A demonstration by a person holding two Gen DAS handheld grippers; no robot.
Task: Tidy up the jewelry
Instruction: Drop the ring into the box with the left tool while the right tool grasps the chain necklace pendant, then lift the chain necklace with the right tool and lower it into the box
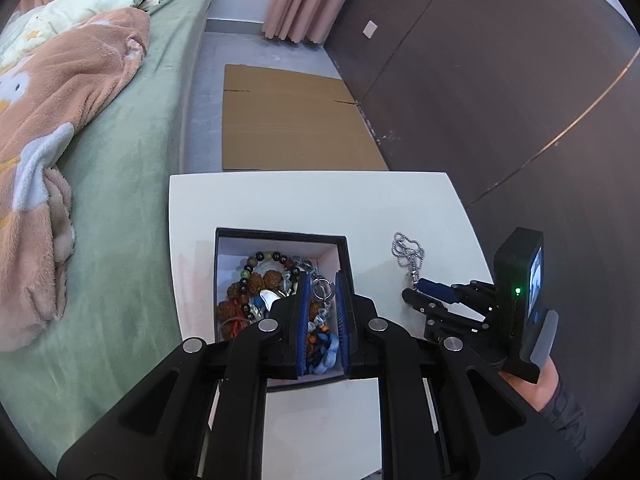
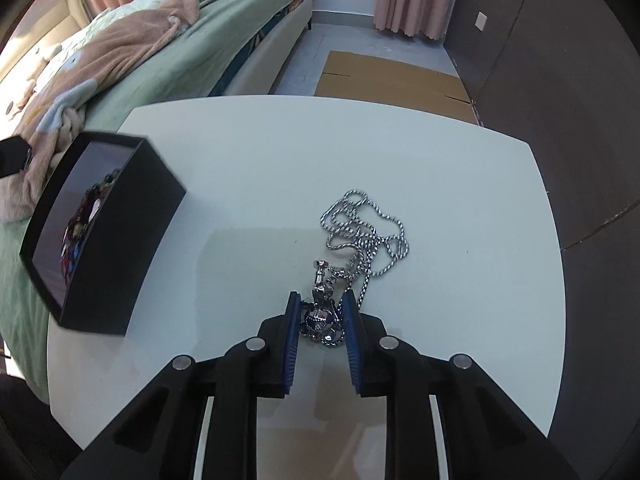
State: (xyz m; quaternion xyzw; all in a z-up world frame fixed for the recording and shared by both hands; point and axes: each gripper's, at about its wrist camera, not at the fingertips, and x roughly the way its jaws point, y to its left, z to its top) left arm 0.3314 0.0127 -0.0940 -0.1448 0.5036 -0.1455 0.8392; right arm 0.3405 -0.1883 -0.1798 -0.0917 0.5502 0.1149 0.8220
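While tilted steeply down, right hand-held gripper straddling pendant

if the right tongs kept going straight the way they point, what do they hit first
Probably the silver pendant, which already sits between the right tongs, with its chain coiled just beyond. Under it lies the white table.

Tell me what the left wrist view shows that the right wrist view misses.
Only left wrist: the left claw nearly shut around a small silver ring over the black box, the beaded bracelets inside, and the right claw seen from the side. Only right wrist: the pendant between the blue pads. Both: the box, silver chain necklace, white table, bed.
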